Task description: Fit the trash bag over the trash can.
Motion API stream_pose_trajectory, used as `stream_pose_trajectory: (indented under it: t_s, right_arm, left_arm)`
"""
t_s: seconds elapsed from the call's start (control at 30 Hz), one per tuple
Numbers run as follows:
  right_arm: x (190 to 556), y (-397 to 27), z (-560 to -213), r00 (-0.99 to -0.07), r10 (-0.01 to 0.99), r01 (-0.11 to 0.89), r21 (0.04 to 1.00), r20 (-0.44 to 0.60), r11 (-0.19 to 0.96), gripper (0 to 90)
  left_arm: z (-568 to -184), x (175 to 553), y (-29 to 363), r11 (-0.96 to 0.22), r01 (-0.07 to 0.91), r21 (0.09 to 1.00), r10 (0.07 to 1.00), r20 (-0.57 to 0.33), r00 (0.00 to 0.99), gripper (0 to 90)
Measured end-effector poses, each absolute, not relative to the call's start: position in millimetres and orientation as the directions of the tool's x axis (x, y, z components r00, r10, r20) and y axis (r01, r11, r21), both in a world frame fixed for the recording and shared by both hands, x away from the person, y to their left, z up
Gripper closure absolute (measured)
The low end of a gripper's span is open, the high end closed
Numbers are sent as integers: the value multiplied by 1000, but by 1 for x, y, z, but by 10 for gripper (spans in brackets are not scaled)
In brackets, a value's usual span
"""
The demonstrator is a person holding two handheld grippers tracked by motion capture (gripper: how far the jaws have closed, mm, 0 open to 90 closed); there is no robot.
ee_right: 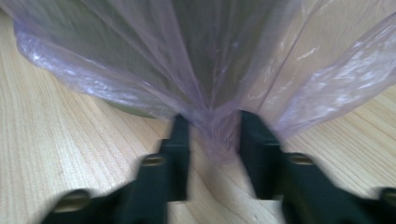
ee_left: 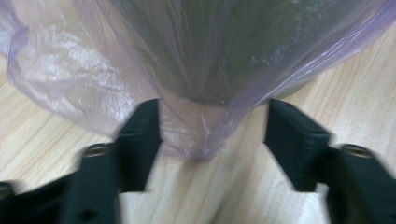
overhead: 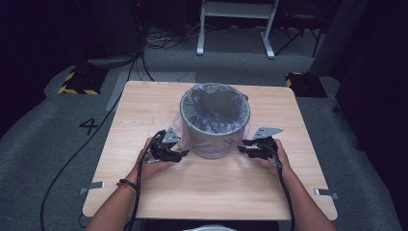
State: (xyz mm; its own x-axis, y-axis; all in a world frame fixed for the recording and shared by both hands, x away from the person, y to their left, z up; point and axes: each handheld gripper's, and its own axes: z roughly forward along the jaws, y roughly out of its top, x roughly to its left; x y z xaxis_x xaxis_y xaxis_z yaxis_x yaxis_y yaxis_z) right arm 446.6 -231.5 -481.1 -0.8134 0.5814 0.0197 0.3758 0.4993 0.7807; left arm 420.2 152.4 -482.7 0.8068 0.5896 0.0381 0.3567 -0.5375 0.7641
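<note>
A round dark bin stands in the middle of the wooden table, lined with a thin purple plastic bag pulled down over its outside. My left gripper sits at the bin's lower left. Its jaws stand wide apart, with a hanging corner of the bag loose between them. My right gripper is at the bin's lower right. In the right gripper view a gathered fold of the bag lies between its parted jaws, and I see no squeeze on it. Both grippers rest low, close to the tabletop.
The table's near half in front of the bin is bare wood. Two metal brackets stick out at the table's near corners. Cables trail from both grippers toward the near edge. Grey floor, cables and a white frame lie beyond the table.
</note>
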Motion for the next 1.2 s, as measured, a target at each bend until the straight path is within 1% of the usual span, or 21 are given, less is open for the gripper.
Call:
stream_pose_trajectory:
  t_s: [0.07,0.17,0.2,0.27,0.3,0.37,0.43,0.53,0.63,0.77,0.97,1.1,1.2]
  right_arm:
    - [445,-238,-479,-808,588,389,787,41,479,459]
    - [440,-248,-475,-796,603,389,803,47,451,332]
    - [438,-251,-473,-795,605,388,809,51,442,308]
    - [434,-256,-470,-799,599,380,819,56,431,273]
    - [431,-258,-469,-800,597,377,822,56,428,257]
    - [426,-262,-467,-795,604,369,837,60,403,253]
    - [422,-264,-465,-780,625,364,840,38,402,215]
    - [417,-268,-462,-771,636,358,848,31,392,215]
    - [412,-270,-457,-762,647,347,864,34,364,201]
    - [409,-272,-448,-741,671,322,888,19,330,196]
    - [407,-271,-430,-735,678,272,918,5,288,208]
    - [405,-265,-416,-738,674,227,924,-42,307,205]
    - [404,-265,-406,-737,673,202,933,-56,299,203]
  left_arm:
    - [-482,414,155,-529,365,766,606,41,794,209]
    - [-480,405,160,-529,364,767,602,36,798,171]
    - [-479,403,162,-527,373,764,596,20,802,155]
    - [-478,399,165,-524,389,758,591,-6,807,157]
    - [-479,396,166,-518,387,763,595,-4,804,156]
    - [-481,390,166,-526,381,760,596,11,803,155]
    - [-484,385,165,-548,382,744,591,21,806,156]
    - [-489,379,164,-569,394,722,587,21,810,156]
    - [-494,374,164,-580,407,706,575,2,818,157]
    - [-499,368,165,-602,412,684,567,3,823,157]
    - [-502,365,166,-584,413,699,568,-12,823,149]
    - [-504,363,168,-573,408,711,571,-11,821,147]
    - [-504,362,167,-577,406,709,569,-8,822,150]
